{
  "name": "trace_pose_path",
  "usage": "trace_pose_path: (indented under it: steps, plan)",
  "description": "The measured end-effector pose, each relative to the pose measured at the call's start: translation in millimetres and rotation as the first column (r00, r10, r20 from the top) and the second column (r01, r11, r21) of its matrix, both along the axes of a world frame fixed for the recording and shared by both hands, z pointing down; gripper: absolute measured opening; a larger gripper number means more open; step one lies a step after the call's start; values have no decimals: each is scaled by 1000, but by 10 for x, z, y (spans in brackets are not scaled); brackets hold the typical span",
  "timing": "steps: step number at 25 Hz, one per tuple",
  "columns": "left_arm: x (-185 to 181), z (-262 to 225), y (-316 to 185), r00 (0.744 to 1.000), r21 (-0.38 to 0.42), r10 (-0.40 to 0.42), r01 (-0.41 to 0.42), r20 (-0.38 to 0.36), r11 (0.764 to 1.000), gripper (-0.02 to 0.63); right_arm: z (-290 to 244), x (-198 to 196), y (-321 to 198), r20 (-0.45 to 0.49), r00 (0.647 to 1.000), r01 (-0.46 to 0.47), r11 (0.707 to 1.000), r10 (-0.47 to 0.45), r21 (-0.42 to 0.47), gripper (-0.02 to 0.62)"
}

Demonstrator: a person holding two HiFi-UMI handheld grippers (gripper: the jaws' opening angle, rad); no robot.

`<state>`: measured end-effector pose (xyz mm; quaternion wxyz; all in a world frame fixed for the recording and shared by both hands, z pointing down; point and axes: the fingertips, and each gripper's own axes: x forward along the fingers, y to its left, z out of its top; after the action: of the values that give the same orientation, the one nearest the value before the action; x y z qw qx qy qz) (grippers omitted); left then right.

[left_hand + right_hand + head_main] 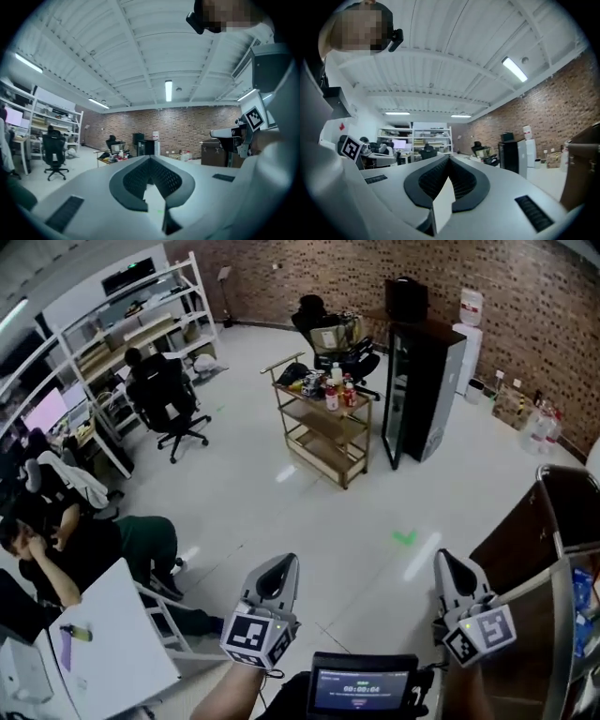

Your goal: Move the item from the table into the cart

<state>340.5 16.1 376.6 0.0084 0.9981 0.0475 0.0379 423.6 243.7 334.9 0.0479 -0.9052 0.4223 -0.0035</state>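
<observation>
The small bottles and packets (330, 388) atop the wooden 3-tier cart (323, 420) are too small to identify. The picture's right edge cuts off the dark brown counter (520, 531).

Nothing reads clearly; the small screen (362, 688) shows digits too blurred to tell.

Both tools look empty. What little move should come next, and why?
Probably turn toward the brown table at the right and open a tool there. The left tool and right tool are both shut with nothing between them, and the cart stands far across the floor, so there is nothing to carry yet.
</observation>
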Motion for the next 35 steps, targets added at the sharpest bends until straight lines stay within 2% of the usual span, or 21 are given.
trace_pose_path:
  steps: [3, 6, 10, 14, 17, 19, 20, 24, 27, 28, 31, 32, 35]
  plan:
    - [-400, -80, -600, 986, -6, -165, 165, 18, 986, 2, -1, -20, -758, 6, 985, 174, 985, -174, 15, 3]
    - [-841, -111, -1285, 946, -16, -324, 324, -13, 946, 2, -9, -52, -1562, -18, 953, 304, 953, -304, 12, 3]
    - [-1637, -60, -2243, 854, 6, -520, 520, -13, 854, 2, 81, -399, -2688, 9, 899, 437, 899, -437, 19, 3]
    - [-2591, -57, -3084, 758, 12, -651, 652, -37, 759, 2, 143, -1079, -3904, 4, 810, 586, 810, -586, -2, 3]
    - [-3386, 36, -3707, 688, 24, -724, 725, -41, 688, 2, 251, -1739, -4817, 8, 737, 676, 737, -676, 5, 3]
    - [-3945, 109, -4081, 650, 24, -759, 760, -44, 649, 2, 351, -2261, -5381, 4, 681, 732, 681, -732, -5, 3]
    - [-4225, 138, -4265, 622, 23, -782, 783, -43, 622, 2, 383, -2516, -5659, 4, 651, 759, 651, -759, -9, 3]
    - [-5232, 260, -4874, 474, -3, -880, 880, -23, 474, 2, 440, -3460, -6663, 20, 496, 868, 495, -868, -20, 3]
    - [-5788, 365, -5213, 382, 4, -924, 924, -14, 382, 2, 494, -4015, -7285, 11, 392, 920, 392, -920, -14, 3]
    - [-5954, 371, -5327, 343, 9, -939, 939, -14, 343, 2, 503, -4174, -7501, 11, 354, 935, 354, -935, -5, 3]
    - [-6407, 316, -5621, 206, 13, -979, 978, -3, 206, 2, 517, -4629, -8144, 23, 222, 975, 222, -975, 10, 3]
    - [-6526, 299, -5702, 170, 4, -985, 985, 0, 170, 2, 518, -4768, -8339, 25, 177, 984, 177, -984, 10, 3]
    - [-6854, 318, -5926, 90, 4, -996, 996, 1, 90, 2, 584, -5182, -8855, 18, 62, 998, 62, -998, 8, 65]
